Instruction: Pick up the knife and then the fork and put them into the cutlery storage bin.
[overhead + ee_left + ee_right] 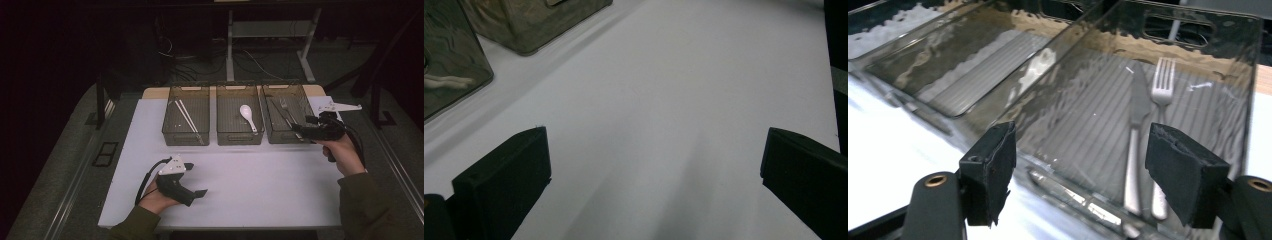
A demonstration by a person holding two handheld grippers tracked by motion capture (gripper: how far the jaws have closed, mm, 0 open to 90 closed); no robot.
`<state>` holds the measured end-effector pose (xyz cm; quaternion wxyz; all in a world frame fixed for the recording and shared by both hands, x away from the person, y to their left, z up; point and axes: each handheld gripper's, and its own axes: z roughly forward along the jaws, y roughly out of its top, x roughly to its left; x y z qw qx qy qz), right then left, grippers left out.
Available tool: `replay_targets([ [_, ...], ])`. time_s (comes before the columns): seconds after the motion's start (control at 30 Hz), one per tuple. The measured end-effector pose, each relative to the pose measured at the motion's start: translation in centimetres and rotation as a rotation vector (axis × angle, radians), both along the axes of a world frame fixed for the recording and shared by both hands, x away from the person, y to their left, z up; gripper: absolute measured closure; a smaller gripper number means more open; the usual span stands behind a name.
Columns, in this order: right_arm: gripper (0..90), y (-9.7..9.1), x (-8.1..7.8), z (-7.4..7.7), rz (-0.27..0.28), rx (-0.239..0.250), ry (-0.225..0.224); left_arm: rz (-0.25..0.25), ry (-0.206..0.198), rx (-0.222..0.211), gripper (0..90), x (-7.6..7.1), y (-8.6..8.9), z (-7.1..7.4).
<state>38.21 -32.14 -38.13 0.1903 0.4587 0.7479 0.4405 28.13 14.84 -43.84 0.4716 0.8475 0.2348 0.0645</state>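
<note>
Left tool (199, 192) low over table (260, 185), spread, empty; right tool (1080, 172) spread before bin (289, 136) holding knife (1135, 145), fork (1162, 120).

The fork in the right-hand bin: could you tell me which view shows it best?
The right gripper view: the fork lies close, tines clear, beside a knife. The high view shows it small and faint in the right bin.
</note>
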Motion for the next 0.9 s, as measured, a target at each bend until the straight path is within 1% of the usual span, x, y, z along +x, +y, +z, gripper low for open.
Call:
replay_targets([
  [0.07, 28.3, 0.2, -0.6, -0.1, 0.012, 0.008, -0.009, -0.002, 0.000, 0.000, 0.0, 0.0, 0.0, 0.0],
  [0.13, 27.4, 0.4, -1.1, -0.1, 0.022, 0.007, -0.007, -0.004, -0.002, 0.001, 0.0, 0.0, 0.0, 0.0],
  [0.17, 27.3, 0.5, -1.4, -0.1, 0.028, 0.003, -0.013, -0.006, -0.003, 0.003, 0.0, 0.0, 0.0, 0.0],
  [0.23, 27.0, 0.8, -2.0, -0.1, 0.051, 0.011, -0.018, -0.006, -0.003, 0.003, 0.0, -0.1, 0.0, 0.0],
  [0.43, 24.7, 1.5, -3.6, -0.4, 0.088, -0.007, -0.033, -0.004, -0.002, 0.001, 0.0, 0.0, 0.1, 0.0],
  [0.53, 24.3, 1.6, -4.3, -0.6, 0.100, 0.007, -0.038, -0.004, -0.004, 0.003, 0.0, -0.1, 0.1, 0.0],
  [0.67, 21.9, 1.7, -5.2, -1.2, 0.118, 0.037, -0.028, -0.001, -0.003, -0.001, 0.0, -0.2, 0.0, 0.1],
  [0.73, 20.8, 1.8, -5.7, -1.6, 0.127, 0.040, -0.025, 0.000, -0.003, -0.002, 0.0, -0.2, 0.0, 0.1],
  [0.83, 20.3, 1.9, -6.3, -2.1, 0.151, 0.030, -0.024, -0.001, -0.002, -0.004, 0.0, -0.2, 0.1, 0.1],
  [0.9, 20.0, 1.9, -6.7, -2.4, 0.163, 0.035, -0.020, -0.001, -0.001, -0.005, 0.0, -0.2, 0.0, 0.1],
])
